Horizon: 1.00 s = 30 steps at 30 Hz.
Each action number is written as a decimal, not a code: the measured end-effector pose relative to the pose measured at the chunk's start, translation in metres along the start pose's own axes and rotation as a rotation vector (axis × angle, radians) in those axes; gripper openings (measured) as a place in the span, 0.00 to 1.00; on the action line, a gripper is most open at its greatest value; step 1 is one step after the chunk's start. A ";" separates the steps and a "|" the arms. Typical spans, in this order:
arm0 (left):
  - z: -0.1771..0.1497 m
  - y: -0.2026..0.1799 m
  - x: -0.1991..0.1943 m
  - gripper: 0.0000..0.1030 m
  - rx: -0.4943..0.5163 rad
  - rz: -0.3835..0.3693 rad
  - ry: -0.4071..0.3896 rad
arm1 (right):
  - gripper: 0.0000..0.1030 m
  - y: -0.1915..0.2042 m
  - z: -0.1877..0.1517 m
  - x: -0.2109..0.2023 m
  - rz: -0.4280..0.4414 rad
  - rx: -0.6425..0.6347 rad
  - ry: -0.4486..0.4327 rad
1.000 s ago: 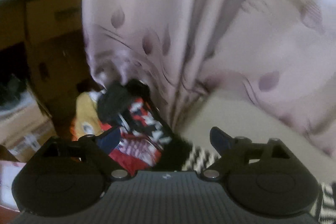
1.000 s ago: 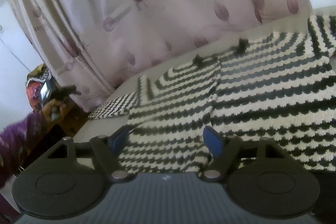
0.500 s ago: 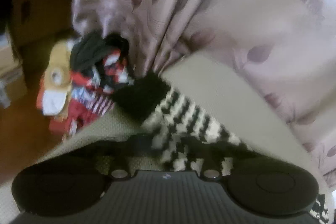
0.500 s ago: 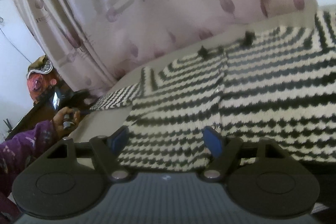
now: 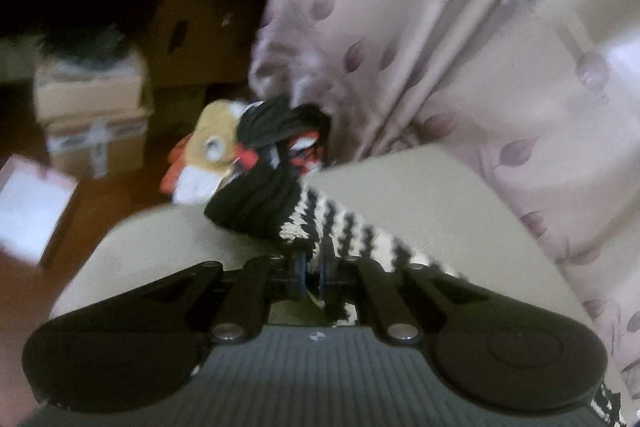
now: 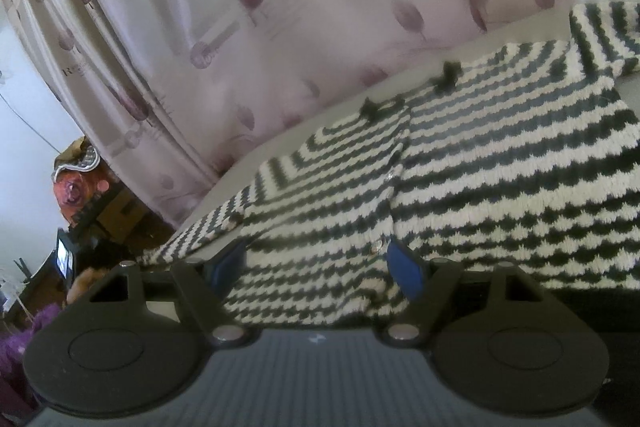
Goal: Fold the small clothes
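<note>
1. My left gripper (image 5: 310, 273) is closed on the sleeve (image 5: 344, 231) of the black-and-white striped knit cardigan (image 6: 480, 187), pinching it just behind the black ribbed cuff (image 5: 256, 205).
2. The sleeve runs from the cuff back toward the near right, across the beige desk (image 5: 420, 195).
3. My right gripper (image 6: 316, 269) is open, its blue-padded fingers (image 6: 404, 273) spread over the near edge of the cardigan body.
4. The cardigan lies flat on the desk, front up, its button placket running down the middle and two small black bows (image 6: 448, 73) at the far edge.
5. A pale curtain with purple leaf prints (image 6: 280, 27) hangs behind the desk.
6. Past the far left desk corner sits a heap of coloured clothes (image 5: 248, 151), with cardboard boxes (image 5: 94, 115) beyond on the floor.
</note>
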<state>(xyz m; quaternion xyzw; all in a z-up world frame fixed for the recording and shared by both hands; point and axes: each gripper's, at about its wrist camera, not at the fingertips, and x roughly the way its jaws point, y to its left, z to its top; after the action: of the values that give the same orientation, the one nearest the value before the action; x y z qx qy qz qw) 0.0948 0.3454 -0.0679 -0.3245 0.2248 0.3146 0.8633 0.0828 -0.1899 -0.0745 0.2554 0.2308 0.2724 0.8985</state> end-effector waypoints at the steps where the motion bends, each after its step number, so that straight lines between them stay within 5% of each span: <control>1: -0.008 0.004 -0.006 0.10 -0.008 0.018 -0.008 | 0.76 -0.001 0.000 -0.003 0.001 0.003 -0.008; 3: -0.019 0.010 -0.019 0.18 -0.022 0.051 -0.042 | 0.76 -0.007 0.002 -0.013 -0.002 0.019 -0.036; 4: -0.024 0.010 -0.028 0.34 -0.014 0.074 -0.070 | 0.76 -0.010 0.004 -0.019 -0.011 0.025 -0.055; 5: -0.029 0.009 -0.037 0.63 -0.002 0.110 -0.107 | 0.76 -0.015 0.009 -0.027 -0.031 0.028 -0.082; 7: -0.035 0.006 -0.059 0.90 0.000 0.161 -0.199 | 0.76 -0.031 0.021 -0.048 -0.088 0.037 -0.158; 11: -0.046 -0.028 -0.094 0.92 0.121 0.098 -0.301 | 0.76 -0.094 0.049 -0.095 -0.229 0.138 -0.305; 16: -0.069 -0.096 -0.093 0.98 0.245 -0.184 -0.149 | 0.78 -0.193 0.081 -0.138 -0.424 0.284 -0.387; 19: -0.100 -0.135 -0.076 0.99 0.297 -0.267 -0.083 | 0.78 -0.241 0.100 -0.148 -0.570 0.275 -0.383; 24: -0.147 -0.175 -0.047 0.99 0.387 -0.258 -0.023 | 0.76 -0.281 0.126 -0.138 -0.745 0.083 -0.303; 26: -0.155 -0.181 -0.037 1.00 0.416 -0.234 -0.012 | 0.62 -0.297 0.140 -0.130 -0.792 0.024 -0.271; 30: -0.160 -0.182 -0.023 1.00 0.421 -0.181 0.050 | 0.56 -0.345 0.167 -0.129 -0.787 0.160 -0.233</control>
<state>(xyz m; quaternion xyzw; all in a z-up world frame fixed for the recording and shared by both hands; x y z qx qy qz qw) 0.1746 0.1159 -0.0879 -0.1636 0.2771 0.1739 0.9307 0.2074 -0.5728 -0.1139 0.2459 0.2278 -0.1412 0.9315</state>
